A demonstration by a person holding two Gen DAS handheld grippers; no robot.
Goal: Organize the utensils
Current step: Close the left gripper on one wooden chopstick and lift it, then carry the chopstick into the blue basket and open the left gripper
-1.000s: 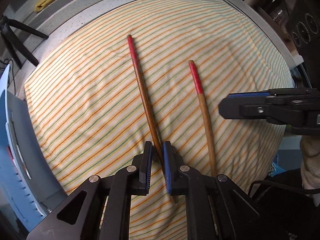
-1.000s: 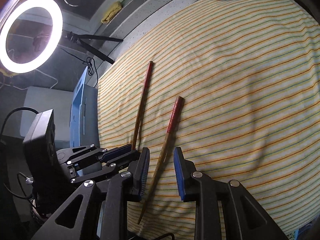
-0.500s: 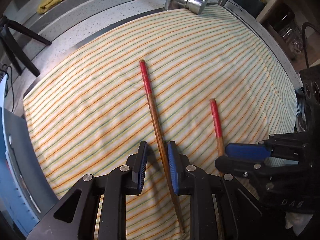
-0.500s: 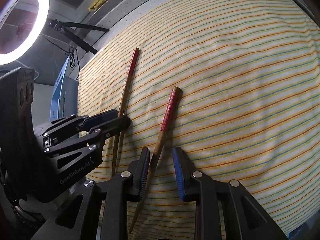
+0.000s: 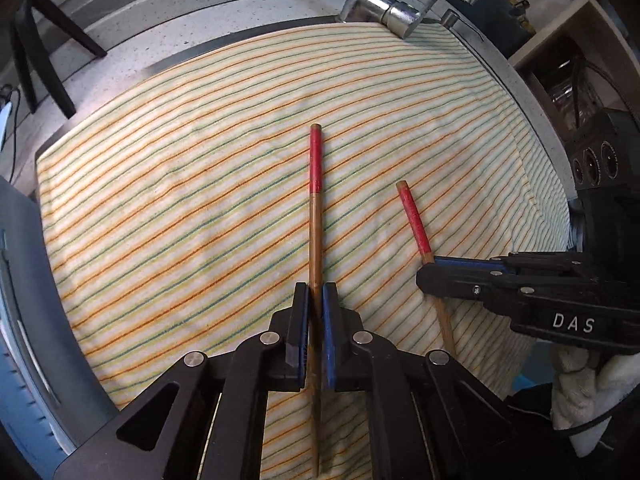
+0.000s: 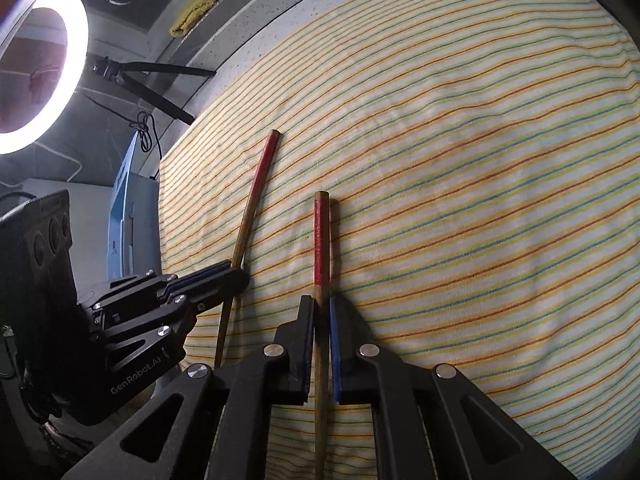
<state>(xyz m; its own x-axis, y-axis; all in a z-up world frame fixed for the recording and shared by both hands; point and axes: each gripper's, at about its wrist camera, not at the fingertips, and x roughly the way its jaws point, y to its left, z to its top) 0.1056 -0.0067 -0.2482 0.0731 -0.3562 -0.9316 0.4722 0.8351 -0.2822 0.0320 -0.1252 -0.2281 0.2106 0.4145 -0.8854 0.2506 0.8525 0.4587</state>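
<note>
While your left gripper (image 5: 315, 294) points steeply down at the striped cloth (image 5: 192, 200), its blue-padded jaws are clamped on the wooden shaft of the left chopstick (image 5: 315, 216), gripping it below the red band. That stick runs straight away from you between the jaws, its red end pointing toward the cloth's far edge. Your right gripper (image 6: 321, 307) is likewise closed on the right chopstick (image 6: 321, 240), pinching the bare wood just below its red section. Both sticks lie near the cloth's near edge, apart, red ends fanning away from each other. Beyond the far edge of the cloth sits a chrome faucet (image 5: 384, 4); a lit ring light (image 6: 36, 68) stands off the left side.
</note>
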